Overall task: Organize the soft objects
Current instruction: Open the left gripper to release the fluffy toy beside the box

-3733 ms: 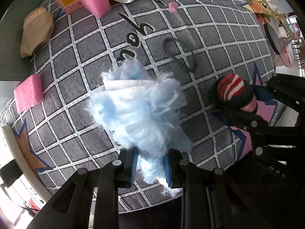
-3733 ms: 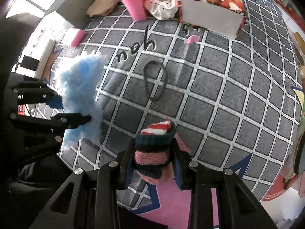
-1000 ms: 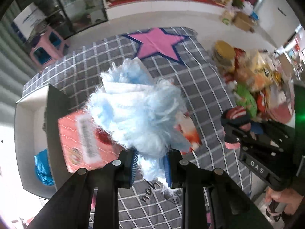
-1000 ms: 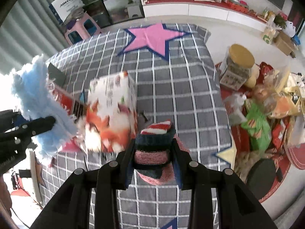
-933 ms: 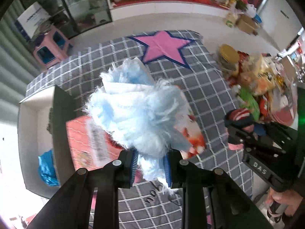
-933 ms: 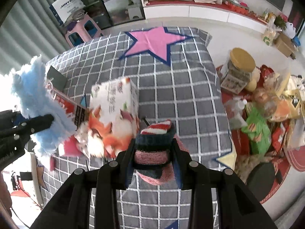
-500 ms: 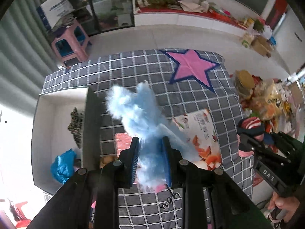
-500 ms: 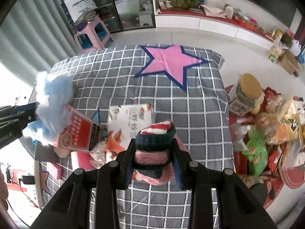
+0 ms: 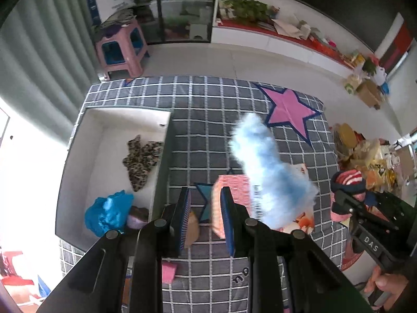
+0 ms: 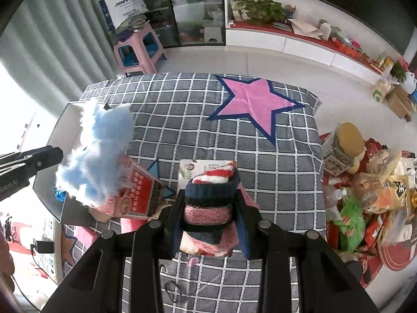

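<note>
My left gripper is open and empty, high above the table. The fluffy light-blue object is loose in the air to the right of its fingers; it also shows in the right wrist view, beside the left gripper's finger. My right gripper is shut on a rolled striped sock of red, white, navy and pink; the sock also shows at the right of the left wrist view. A white box at the table's left holds a leopard-print cloth and a blue crumpled item.
The table has a grey grid cloth with a pink star. A red box and a white pack lie in the middle, pink sponges near the front. Snacks and a jar crowd the floor at the right.
The left gripper has opened and let go of the blue fluffy object, which now drifts free to its right. Both grippers have risen higher above the table. The right gripper still holds the sock.
</note>
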`<state>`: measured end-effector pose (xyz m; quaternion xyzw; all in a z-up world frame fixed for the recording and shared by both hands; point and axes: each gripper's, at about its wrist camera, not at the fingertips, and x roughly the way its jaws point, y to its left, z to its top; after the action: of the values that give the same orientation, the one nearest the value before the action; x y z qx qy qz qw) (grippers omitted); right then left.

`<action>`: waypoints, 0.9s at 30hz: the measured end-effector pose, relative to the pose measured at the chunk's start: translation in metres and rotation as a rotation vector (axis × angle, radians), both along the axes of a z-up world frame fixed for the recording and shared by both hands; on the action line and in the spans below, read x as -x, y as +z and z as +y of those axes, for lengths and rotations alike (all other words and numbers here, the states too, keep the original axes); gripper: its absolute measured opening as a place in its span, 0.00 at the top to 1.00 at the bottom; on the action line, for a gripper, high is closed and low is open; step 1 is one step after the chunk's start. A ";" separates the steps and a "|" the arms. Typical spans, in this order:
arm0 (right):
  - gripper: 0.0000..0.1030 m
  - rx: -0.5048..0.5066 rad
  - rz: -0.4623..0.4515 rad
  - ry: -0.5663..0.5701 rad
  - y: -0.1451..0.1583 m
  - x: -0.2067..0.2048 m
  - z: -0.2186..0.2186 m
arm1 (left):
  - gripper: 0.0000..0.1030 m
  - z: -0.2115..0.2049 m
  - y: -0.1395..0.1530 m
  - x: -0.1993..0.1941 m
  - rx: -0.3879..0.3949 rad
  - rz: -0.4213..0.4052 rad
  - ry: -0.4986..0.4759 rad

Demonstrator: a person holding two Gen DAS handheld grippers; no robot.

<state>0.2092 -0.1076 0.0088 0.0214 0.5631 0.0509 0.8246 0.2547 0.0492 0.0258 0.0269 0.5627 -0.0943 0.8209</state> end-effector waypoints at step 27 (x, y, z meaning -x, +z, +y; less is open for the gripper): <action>0.65 -0.016 -0.043 0.024 0.010 0.037 0.035 | 0.87 0.045 -0.048 0.053 0.148 0.096 -0.102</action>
<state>0.1724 -0.0726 0.0191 0.0201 0.5450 0.0659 0.8356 0.2018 0.0939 -0.0222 -0.0098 0.5908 -0.1782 0.7868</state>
